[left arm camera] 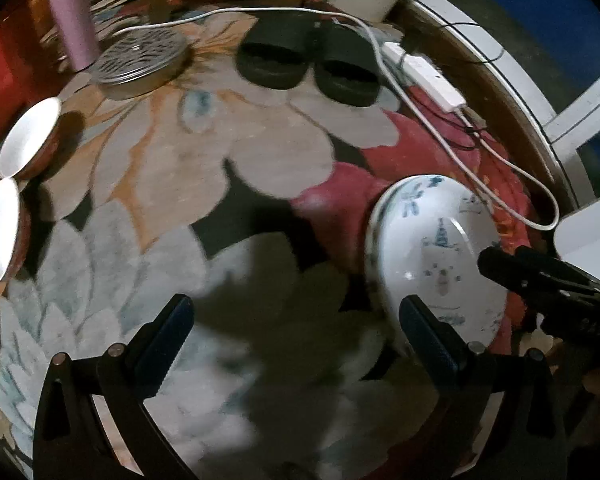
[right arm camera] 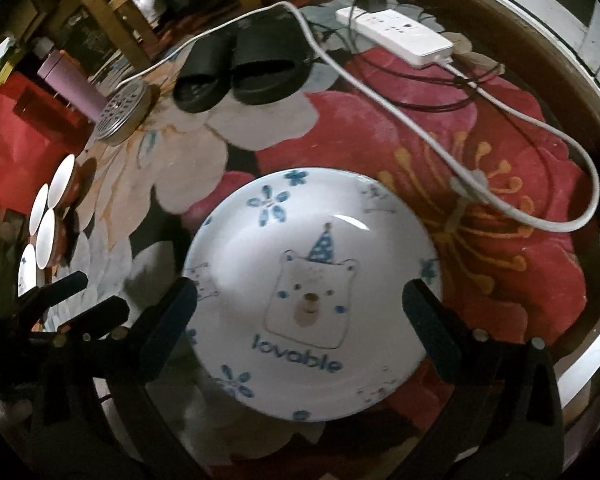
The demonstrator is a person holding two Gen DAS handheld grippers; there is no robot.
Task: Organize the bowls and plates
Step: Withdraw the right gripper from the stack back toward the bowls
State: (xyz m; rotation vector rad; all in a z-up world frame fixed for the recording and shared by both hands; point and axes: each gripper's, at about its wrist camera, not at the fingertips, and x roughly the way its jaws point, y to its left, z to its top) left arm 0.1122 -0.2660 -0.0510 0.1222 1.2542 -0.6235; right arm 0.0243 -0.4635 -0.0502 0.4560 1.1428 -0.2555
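A white plate with a blue bear drawing and the word "lovable" (right arm camera: 312,292) lies flat on the floral rug. My right gripper (right arm camera: 300,312) is open, its fingers standing over the plate's left and right edges. In the left wrist view the same plate (left arm camera: 432,256) lies at the right, with the right gripper's fingers (left arm camera: 540,276) above its far side. My left gripper (left arm camera: 296,328) is open and empty over bare rug, left of the plate. Several small bowls, white inside and brown outside (left arm camera: 24,140) (right arm camera: 54,208), sit clustered at the rug's left edge.
A pair of black slippers (left arm camera: 300,60) (right arm camera: 240,68) lies at the far side of the rug. A white power strip (right arm camera: 396,32) with cables crosses the right side. A round metal grille tin (left arm camera: 140,60) and a pink tumbler (left arm camera: 70,12) stand at the far left.
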